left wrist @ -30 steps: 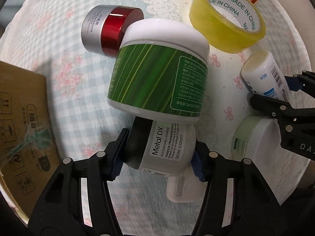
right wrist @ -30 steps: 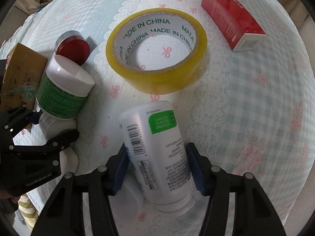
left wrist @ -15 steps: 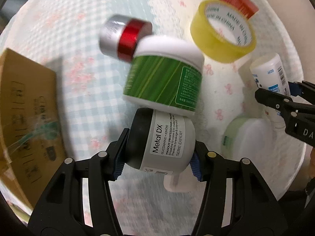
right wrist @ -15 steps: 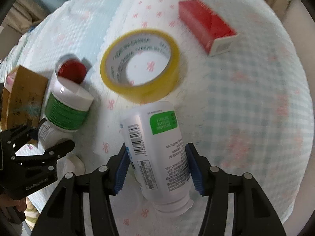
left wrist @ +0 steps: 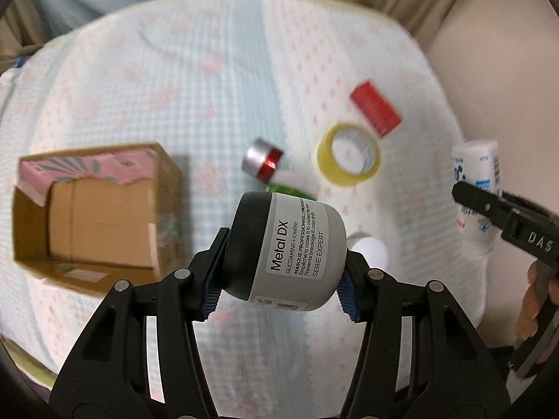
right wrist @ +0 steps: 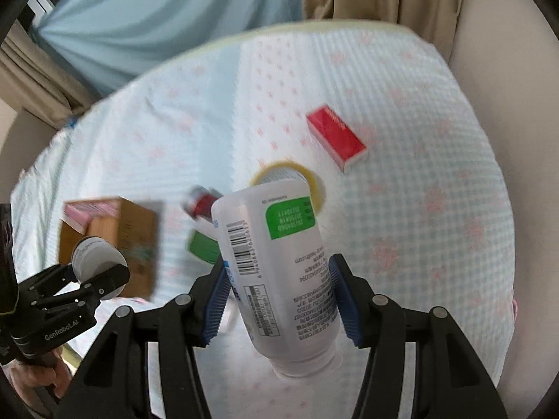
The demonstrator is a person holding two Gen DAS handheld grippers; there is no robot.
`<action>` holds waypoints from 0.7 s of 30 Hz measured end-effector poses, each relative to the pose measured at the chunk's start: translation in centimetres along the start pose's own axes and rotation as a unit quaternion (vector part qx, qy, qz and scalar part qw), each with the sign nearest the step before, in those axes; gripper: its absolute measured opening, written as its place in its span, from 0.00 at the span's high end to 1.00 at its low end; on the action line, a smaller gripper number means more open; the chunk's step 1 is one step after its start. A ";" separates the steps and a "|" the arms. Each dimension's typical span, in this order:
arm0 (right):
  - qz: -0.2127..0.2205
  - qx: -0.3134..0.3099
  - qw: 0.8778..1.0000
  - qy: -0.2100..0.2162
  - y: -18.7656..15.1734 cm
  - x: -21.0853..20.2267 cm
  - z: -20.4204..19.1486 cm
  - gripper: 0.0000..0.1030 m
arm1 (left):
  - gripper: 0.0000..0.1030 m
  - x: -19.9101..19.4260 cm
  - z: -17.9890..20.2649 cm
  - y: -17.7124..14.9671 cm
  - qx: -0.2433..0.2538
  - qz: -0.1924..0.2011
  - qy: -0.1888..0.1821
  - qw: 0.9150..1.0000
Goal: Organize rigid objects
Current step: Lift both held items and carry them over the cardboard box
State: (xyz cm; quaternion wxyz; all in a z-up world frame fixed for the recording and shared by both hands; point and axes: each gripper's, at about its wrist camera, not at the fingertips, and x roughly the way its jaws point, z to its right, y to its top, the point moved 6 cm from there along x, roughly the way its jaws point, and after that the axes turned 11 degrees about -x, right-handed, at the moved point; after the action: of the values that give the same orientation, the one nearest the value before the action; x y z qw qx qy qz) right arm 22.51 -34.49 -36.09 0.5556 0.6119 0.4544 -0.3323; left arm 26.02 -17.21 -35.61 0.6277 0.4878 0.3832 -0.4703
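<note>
My left gripper (left wrist: 279, 286) is shut on a grey and black Metal DX jar (left wrist: 284, 249) and holds it high above the bed; the jar also shows in the right wrist view (right wrist: 96, 262). My right gripper (right wrist: 279, 300) is shut on a white bottle (right wrist: 276, 265) with a green label and barcode, also lifted; the bottle shows at the right edge of the left wrist view (left wrist: 477, 174). An open cardboard box (left wrist: 94, 216) lies on the bed at the left, a pink item inside it.
On the checked bedspread lie a yellow tape roll (left wrist: 349, 159), a red box (left wrist: 375, 110), a silver and red jar (left wrist: 262, 162), a green-labelled jar (right wrist: 204, 246) and a white lid (left wrist: 370, 253). Curtains hang behind the bed.
Both grippers have risen well above the bed with their loads. The objects on the bed look smaller and the open box has come into view.
</note>
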 end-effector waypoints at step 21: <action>0.065 0.049 0.995 0.052 5.1 -5.5 -27.0 0.50 | 0.51 -14.5 -21.4 7.2 0.045 0.080 -0.022 0.995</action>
State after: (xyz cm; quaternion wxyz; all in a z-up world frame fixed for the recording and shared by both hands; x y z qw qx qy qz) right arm 22.54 -8.89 -24.84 0.5209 0.6830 0.4255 -0.2847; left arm 28.62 7.33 -25.13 0.6491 0.5343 0.3070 -0.4461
